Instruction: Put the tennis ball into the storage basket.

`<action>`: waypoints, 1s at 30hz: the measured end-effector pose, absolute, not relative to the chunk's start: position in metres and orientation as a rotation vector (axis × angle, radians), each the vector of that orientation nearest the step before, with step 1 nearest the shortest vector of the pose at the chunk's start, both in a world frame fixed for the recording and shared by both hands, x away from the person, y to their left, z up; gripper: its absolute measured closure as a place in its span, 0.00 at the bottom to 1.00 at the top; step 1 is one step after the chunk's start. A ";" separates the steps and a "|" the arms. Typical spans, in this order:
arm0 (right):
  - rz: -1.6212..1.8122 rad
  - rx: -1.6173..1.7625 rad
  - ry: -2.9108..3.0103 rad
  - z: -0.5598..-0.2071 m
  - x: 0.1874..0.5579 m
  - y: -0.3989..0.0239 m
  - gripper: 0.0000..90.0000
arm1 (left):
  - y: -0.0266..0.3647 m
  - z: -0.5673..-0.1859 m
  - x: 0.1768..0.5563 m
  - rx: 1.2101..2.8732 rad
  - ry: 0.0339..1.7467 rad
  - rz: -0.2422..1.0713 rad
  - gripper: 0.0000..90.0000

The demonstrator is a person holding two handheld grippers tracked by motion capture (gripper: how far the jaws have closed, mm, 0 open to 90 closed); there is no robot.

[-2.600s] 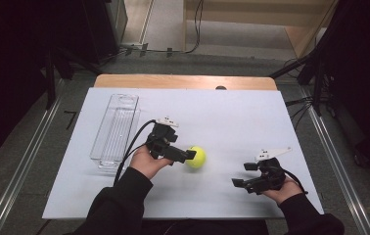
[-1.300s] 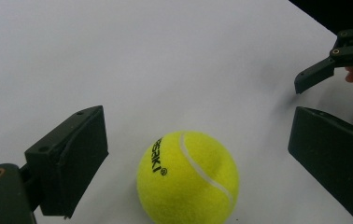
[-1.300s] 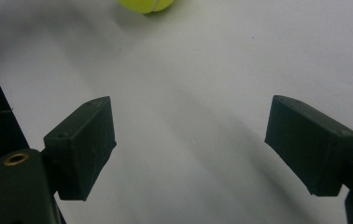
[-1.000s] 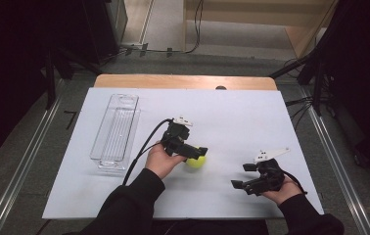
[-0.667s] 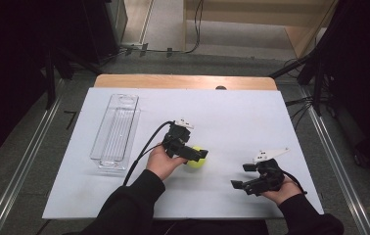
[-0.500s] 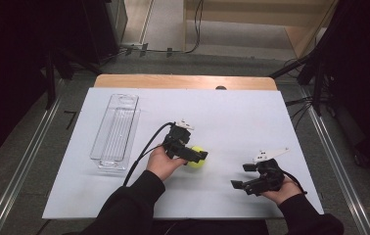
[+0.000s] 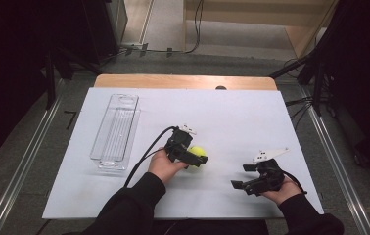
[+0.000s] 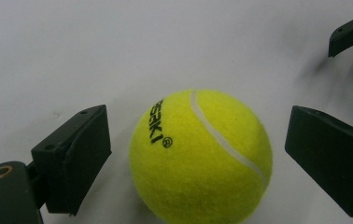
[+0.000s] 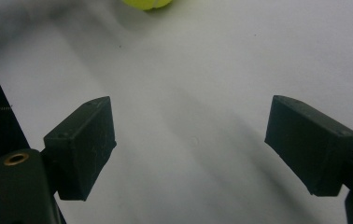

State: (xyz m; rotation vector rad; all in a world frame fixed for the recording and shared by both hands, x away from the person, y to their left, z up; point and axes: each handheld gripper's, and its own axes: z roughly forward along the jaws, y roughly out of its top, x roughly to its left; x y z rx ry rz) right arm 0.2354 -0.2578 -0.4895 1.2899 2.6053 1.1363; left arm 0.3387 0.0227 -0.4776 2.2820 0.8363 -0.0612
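On the white table (image 7: 271, 117), a tennis ball (image 8: 201, 156) framed for a grasp

At far left a clear tray (image 7: 116, 131) is seen lying empty; near the middle, the left gripper (image 8: 198, 158) is held with its jaws apart on either side of the ball, neither pad touching it. For a sound grip, the jaws would best be centred on the ball's widest part before being closed, so it is not squeezed out forward. At near right, the right gripper (image 9: 202, 144) is held with jaws apart over bare table, well apart from the ball
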 end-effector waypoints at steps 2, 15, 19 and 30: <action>1.135 1.289 2.606 -0.490 0.235 -0.258 0.15 | 0.023 -0.480 0.339 2.286 0.837 -0.077 0.08; 1.122 1.286 2.610 -0.489 0.235 -0.258 0.15 | 0.020 -0.490 0.336 2.324 0.835 -0.070 0.08; 1.120 1.284 2.612 -0.489 0.235 -0.258 0.15 | 0.019 -0.493 0.335 2.342 0.831 -0.054 0.08; 1.112 1.279 2.621 -0.490 0.234 -0.257 0.15 | 0.019 -0.498 0.330 2.374 0.801 0.025 0.14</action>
